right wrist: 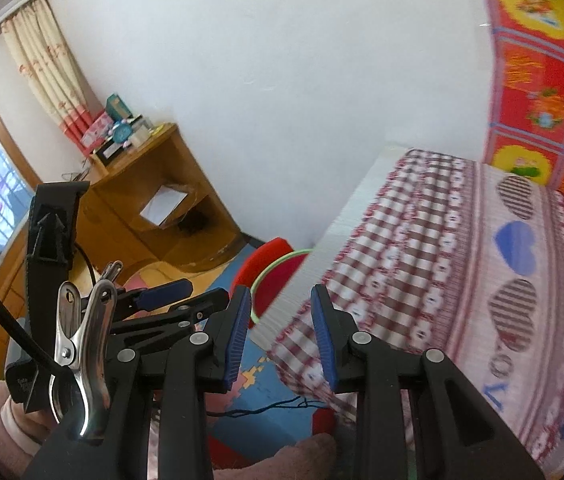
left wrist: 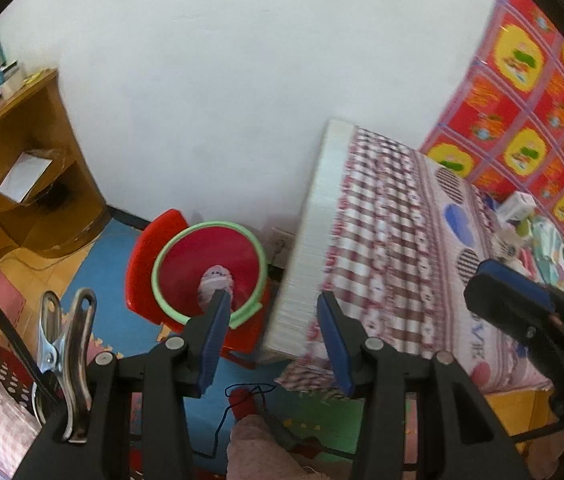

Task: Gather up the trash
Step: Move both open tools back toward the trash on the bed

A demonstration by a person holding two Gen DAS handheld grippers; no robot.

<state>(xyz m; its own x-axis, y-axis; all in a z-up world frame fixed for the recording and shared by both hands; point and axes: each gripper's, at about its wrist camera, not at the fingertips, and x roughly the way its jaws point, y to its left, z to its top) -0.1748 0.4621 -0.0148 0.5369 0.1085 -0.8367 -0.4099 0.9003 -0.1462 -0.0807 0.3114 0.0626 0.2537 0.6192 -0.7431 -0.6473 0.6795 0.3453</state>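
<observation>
Where mattress edge (left wrist: 306,240) ends, bin (left wrist: 208,270)

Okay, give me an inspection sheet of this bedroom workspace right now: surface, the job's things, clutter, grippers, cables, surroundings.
Surface: bed with checked and heart-print sheet; blue foam floor mat beside it.
Job's things: red bin with green rim stands on the floor by the bed's corner, lid up; a crumpled white and pink wad lies inside.
Clutter: boxes and packets at the bed's far end, blurred.
Grippers: left gripper open, nothing between the jaws; right gripper open, also empty.
Cables: dark thread on the mat; black cord clipped by the right gripper.
Surroundings: white wall, wooden desk with a blue alarm clock, curtain, red and yellow patterned cloth.
</observation>
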